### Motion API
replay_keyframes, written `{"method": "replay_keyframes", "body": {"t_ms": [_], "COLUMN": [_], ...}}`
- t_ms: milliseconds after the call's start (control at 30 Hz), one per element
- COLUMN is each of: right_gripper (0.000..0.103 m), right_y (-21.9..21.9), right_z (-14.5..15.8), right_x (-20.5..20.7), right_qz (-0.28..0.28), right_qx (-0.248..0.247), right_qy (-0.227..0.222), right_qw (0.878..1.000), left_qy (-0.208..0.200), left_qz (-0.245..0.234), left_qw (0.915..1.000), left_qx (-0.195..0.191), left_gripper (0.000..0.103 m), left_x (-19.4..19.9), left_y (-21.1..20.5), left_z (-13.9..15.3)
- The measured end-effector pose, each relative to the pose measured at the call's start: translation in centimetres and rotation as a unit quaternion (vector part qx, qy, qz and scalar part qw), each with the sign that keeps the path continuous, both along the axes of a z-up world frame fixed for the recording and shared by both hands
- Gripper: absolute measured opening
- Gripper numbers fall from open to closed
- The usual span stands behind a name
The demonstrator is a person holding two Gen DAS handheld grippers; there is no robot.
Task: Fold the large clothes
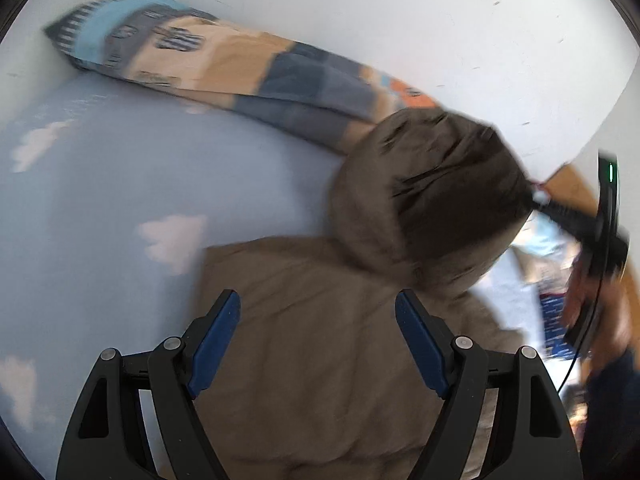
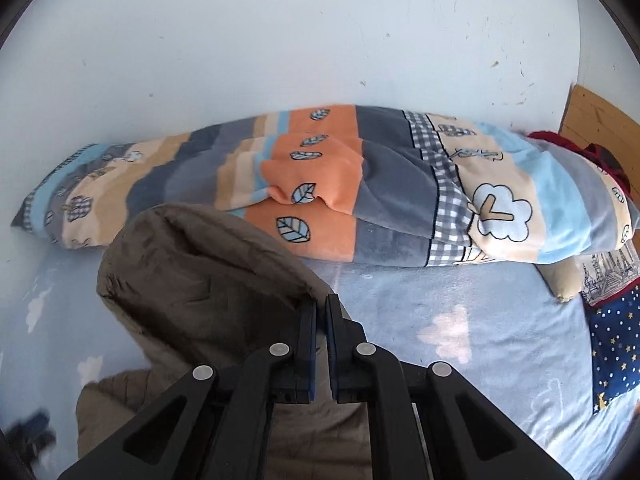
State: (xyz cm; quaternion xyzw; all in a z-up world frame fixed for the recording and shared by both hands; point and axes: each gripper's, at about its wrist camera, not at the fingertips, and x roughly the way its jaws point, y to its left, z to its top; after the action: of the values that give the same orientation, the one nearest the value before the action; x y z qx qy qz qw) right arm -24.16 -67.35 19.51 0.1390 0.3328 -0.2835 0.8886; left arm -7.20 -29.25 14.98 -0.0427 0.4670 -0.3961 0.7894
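Observation:
A brown hooded jacket (image 1: 320,340) lies on a pale blue bed sheet with pink clouds (image 1: 100,220). Its hood (image 1: 432,192) stands lifted off the bed, the opening facing the left wrist camera. My left gripper (image 1: 318,304) hovers over the jacket's body, jaws wide open, nothing between the blue pads. My right gripper (image 2: 322,306) is shut on the rim of the hood (image 2: 200,264), pinching the fabric at its right edge. From the left wrist view the right gripper (image 1: 540,198) reaches in from the right, held by a person's hand (image 1: 600,300).
A rolled blanket (image 2: 360,184) striped in orange, grey and blue lies along the white wall (image 2: 280,40) behind the hood. A navy star-print pillow (image 2: 616,340) and a wooden headboard (image 2: 592,120) sit at the right.

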Motion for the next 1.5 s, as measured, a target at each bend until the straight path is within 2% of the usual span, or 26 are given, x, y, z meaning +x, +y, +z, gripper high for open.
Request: {"method": "replay_keyframes", "body": {"t_ms": [100,200,367,433,467,567,633,700,733,767,867,1000,1100,1233,1300,1333,1400,1433,1500], "right_gripper": [0.005,0.005,0.005,0.005,0.005,0.005,0.005,0.005,0.005,0.005,0.005,0.005,0.005,0.005,0.005,0.005,0.005,0.005,0.005], "right_y": [1.3,2.3,3.6,4.3,4.7,5.8,6.7,7.4,7.8,8.0,9.1,11.6,13.6,14.9,14.9,14.8,14.8,14.8,15.2], "right_z": [0.5,0.9,0.8,0.7,0.6,0.4,0.1,-0.4,-0.8,-1.0,-1.7,-2.6,-4.4,-7.8,-10.6,-12.2,-13.9,-14.1,-13.1], "right_x": [-1.7,-2.7,-4.3,-5.1,-5.6,-7.6,-9.2,-10.8,-11.8,-12.5,-15.1,-18.2,-19.6,-20.0,-19.2,-18.7,-18.4,-18.6,-19.3], "right_qz": [0.013,0.029,0.044,0.051,0.056,0.07,0.08,0.082,0.081,0.079,0.075,0.08,0.08,0.062,0.045,0.032,0.016,0.011,0.01], "right_qx": [-0.012,-0.026,-0.03,-0.033,-0.033,-0.035,-0.039,-0.037,-0.036,-0.036,-0.034,-0.029,-0.028,-0.009,0.009,0.013,0.022,0.031,0.052], "right_qy": [0.002,0.001,-0.012,-0.014,-0.016,-0.024,-0.028,-0.028,-0.028,-0.028,-0.027,-0.024,-0.006,0.023,0.055,0.074,0.098,0.101,0.084], "right_qw": [1.0,0.999,0.998,0.998,0.998,0.997,0.996,0.996,0.996,0.996,0.996,0.996,0.996,0.998,0.997,0.997,0.995,0.994,0.995], "left_qy": [0.05,0.099,0.171,0.208,0.237,0.283,0.3,0.298,0.295,0.287,0.248,0.228,0.218,0.203,0.171,0.168,0.202,0.234,0.251], "left_qz": [-0.03,-0.049,-0.03,-0.016,-0.008,0.004,0.009,0.01,0.003,-0.005,-0.02,-0.032,-0.031,-0.012,0.01,0.026,0.039,0.053,0.066], "left_qw": [0.9968,0.9871,0.9687,0.9569,0.9473,0.9262,0.9185,0.9192,0.9224,0.928,0.9445,0.9524,0.9578,0.9701,0.9814,0.9838,0.9774,0.969,0.9635], "left_qx": [-0.055,-0.116,-0.177,-0.202,-0.216,-0.249,-0.258,-0.257,-0.249,-0.238,-0.214,-0.2,-0.184,-0.132,-0.086,-0.056,-0.047,-0.058,-0.067], "left_gripper": [0.079,0.075,0.073,0.073,0.073,0.072,0.071,0.051,0.03,0.018,0.015,0.014,0.014,0.014,0.014,0.014,0.013,0.013,0.013], "left_x": [1.3,2.7,4.9,5.9,6.4,6.9,6.8,6.3,5.9,5.1,2.2,-1.4,-4.1,-7.3,-8.1,-8.2,-8.2,-8.2,-8.3], "left_y": [-3.2,-6.2,-8.8,-9.3,-9.7,-10.1,-10.2,-10.1,-10.2,-10.1,-8.4,-4.9,-2.1,1.2,1.9,2.3,3.0,3.9,5.0], "left_z": [1.2,2.5,2.3,1.1,0.1,-1.5,-2.2,-2.5,-2.6,-2.5,-1.9,-1.5,-2.0,-4.4,-6.5,-8.2,-10.7,-11.8,-11.9]}}
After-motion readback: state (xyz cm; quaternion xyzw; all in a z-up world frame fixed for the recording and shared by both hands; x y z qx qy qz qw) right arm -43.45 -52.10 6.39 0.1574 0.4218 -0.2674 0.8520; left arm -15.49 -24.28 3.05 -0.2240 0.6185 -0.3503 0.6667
